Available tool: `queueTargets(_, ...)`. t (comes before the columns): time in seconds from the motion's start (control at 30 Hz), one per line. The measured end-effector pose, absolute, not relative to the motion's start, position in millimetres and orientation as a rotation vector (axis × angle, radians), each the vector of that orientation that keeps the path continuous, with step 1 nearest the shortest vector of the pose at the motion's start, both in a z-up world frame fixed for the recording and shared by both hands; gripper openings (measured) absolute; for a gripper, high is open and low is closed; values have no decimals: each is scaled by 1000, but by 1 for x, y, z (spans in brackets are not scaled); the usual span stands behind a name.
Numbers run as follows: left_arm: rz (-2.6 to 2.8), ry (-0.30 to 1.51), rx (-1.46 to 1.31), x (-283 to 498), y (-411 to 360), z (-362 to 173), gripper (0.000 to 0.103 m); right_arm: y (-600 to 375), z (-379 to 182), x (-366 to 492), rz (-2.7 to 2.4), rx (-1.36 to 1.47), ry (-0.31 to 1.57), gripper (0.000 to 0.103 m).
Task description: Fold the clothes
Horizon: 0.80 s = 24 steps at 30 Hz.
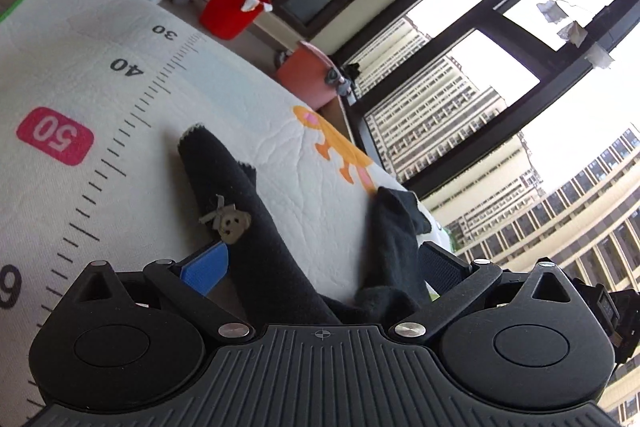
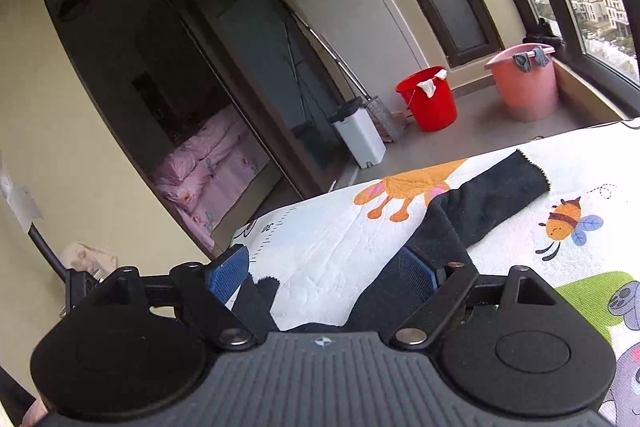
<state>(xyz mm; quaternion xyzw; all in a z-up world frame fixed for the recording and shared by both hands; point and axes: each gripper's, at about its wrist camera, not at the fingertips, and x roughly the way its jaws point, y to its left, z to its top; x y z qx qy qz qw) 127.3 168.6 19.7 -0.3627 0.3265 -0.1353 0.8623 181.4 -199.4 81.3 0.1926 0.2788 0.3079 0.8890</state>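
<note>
Two black socks lie on a white printed mat [image 1: 120, 115]. In the left wrist view one sock [image 1: 248, 211] with a small beige bear patch [image 1: 232, 221] runs back between my fingers. A second black sock [image 1: 394, 239] lies bunched by the right finger. My left gripper [image 1: 320, 267] is open around them. In the right wrist view a black sock [image 2: 496, 195] stretches toward the far right, and dark fabric [image 2: 256, 301] sits by the left blue pad [image 2: 228, 277]. My right gripper [image 2: 324, 275] is open over the mat [image 2: 328, 251].
A red bucket [image 2: 428, 99], a pink tub [image 2: 524, 83] and a white bin [image 2: 360, 135] stand on the floor beyond the mat's far edge. Large windows [image 1: 500, 75] are on the right. A doorway with pink bedding [image 2: 212, 167] is on the left.
</note>
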Motion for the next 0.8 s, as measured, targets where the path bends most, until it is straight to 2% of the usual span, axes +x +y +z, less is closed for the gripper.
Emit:
queueTargets(0.2,-275,747,-863,119,170,-1,103,-180,57,187,596,383,629,83)
queueTargets(0.33,-284,776,-898,135,160,-12,103,-153,63,185,667,279,597,83)
queueTargets(0.4,-326,715,-903,145,157,2,103,-141,66,186,672,275,578,83)
queueTargets(0.57,-478,289,-782,137,163,87,103,-141,64,175,632,264,555,83)
queueTargets(0.63,-438,280,-724,134,164,96,103,-150,60,170,583,235,545,83)
queueTargets(0.67,-414,297,-697,133,165,97,103,-154,59,169,560,224,543,79)
queueTargets(0.7,-402,335,-701,131,166,89,103,-159,58,169,536,214,540,71)
queueTargets(0.73,-390,373,-706,129,168,80,103,-164,57,173,513,203,543,40)
queueTargets(0.77,-377,413,-718,125,168,69,103,-167,56,178,494,199,557,30)
queueTargets(0.8,-355,435,-710,118,168,60,103,-168,55,188,466,189,578,30)
